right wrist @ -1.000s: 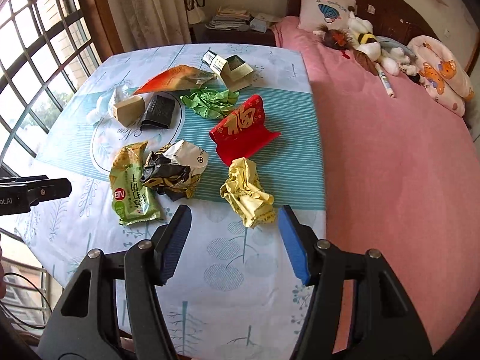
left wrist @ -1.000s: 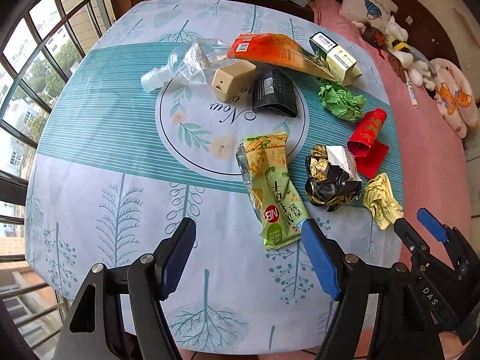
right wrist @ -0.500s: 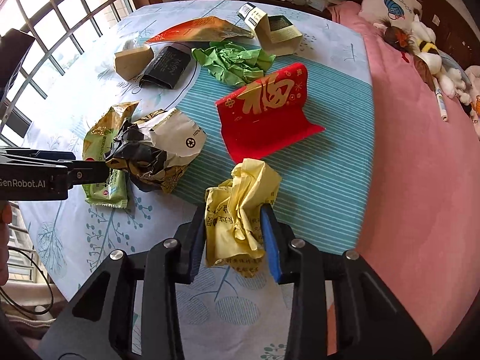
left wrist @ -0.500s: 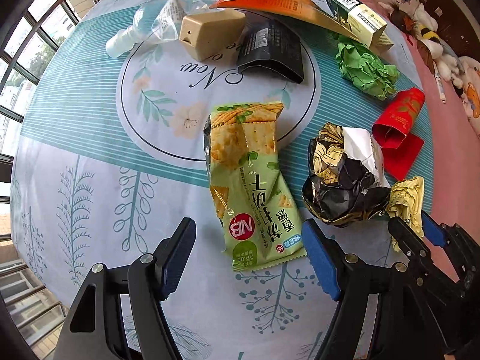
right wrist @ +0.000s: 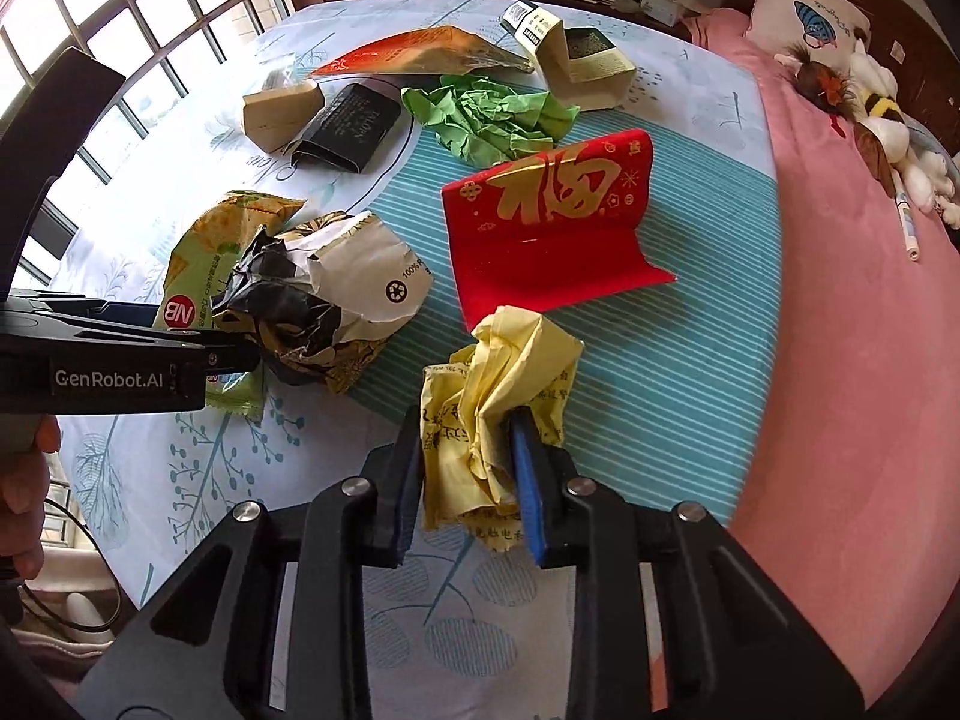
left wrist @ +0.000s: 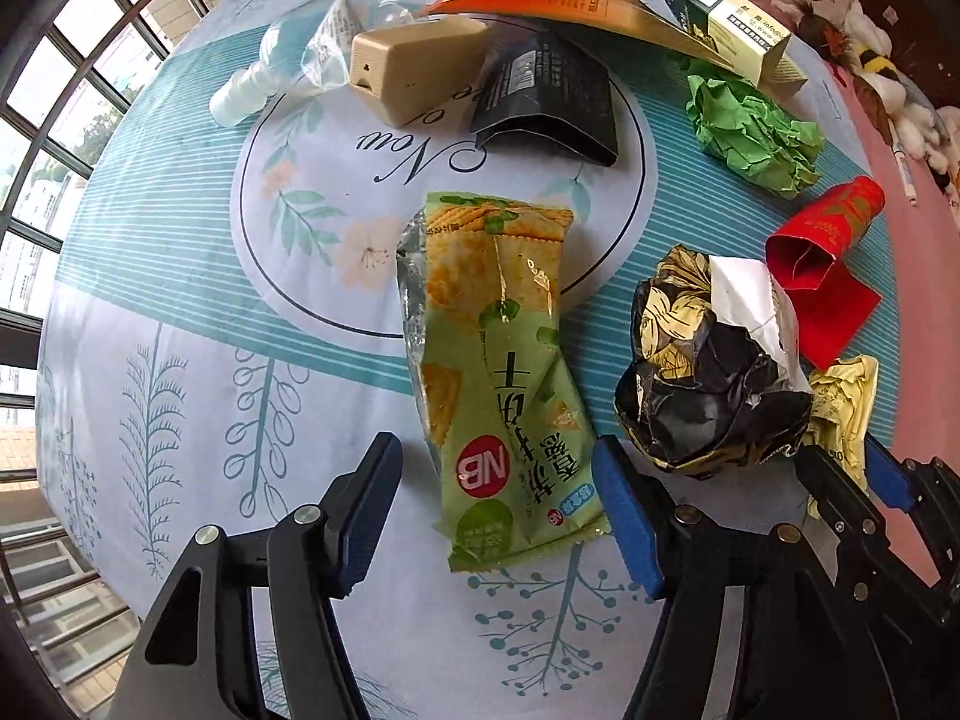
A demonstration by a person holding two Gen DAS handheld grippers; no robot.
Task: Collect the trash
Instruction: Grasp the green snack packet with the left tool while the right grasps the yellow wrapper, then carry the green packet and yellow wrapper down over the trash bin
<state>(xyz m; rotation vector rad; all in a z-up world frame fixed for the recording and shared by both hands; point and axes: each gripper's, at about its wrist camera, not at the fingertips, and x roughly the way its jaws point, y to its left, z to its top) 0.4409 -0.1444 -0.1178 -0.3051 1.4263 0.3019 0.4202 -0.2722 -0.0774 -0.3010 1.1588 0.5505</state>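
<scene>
1. Right hand-held gripper (right wrist: pixel 465 471): jaws have just been closing and now pinch the crumpled yellow paper (right wrist: pixel 498 396), both pads pressing into its folds. The paper sits at the near edge of the table (right wrist: pixel 690 312), just in front of the red envelope (right wrist: pixel 552 228).
2. Left hand-held gripper (left wrist: pixel 495 498): pointing down at the table, jaws have just been narrowing but stand apart on either side of the lower end of the green cracker wrapper (left wrist: pixel 498 372). The right pad is close against the wrapper's edge; the left pad is clear of it. The wrapper lies flat on the patterned cloth.
3. Crumpled black-and-gold wrapper (left wrist: pixel 714 366): beside the cracker wrapper, white inner face partly showing, touching the yellow paper in the left wrist view.
4. Red envelope: bent, gold character on its face, behind the yellow paper.
5. Crumpled green paper (left wrist: pixel 756 138): farther back, near the open green-and-cream carton (left wrist: pixel 732 30).
6. Orange foil pouch (left wrist: pixel 570 0), black pouch (left wrist: pixel 546 96), tan box (left wrist: pixel 414 69) and clear plastic bottle (left wrist: pixel 288 72): grouped at the far side of the table.
7. Bed (right wrist: pixel 852 312): pink cover, to the right of the table, with stuffed toys (right wrist: pixel 876 120) near a pillow (right wrist: pixel 804 18).
</scene>
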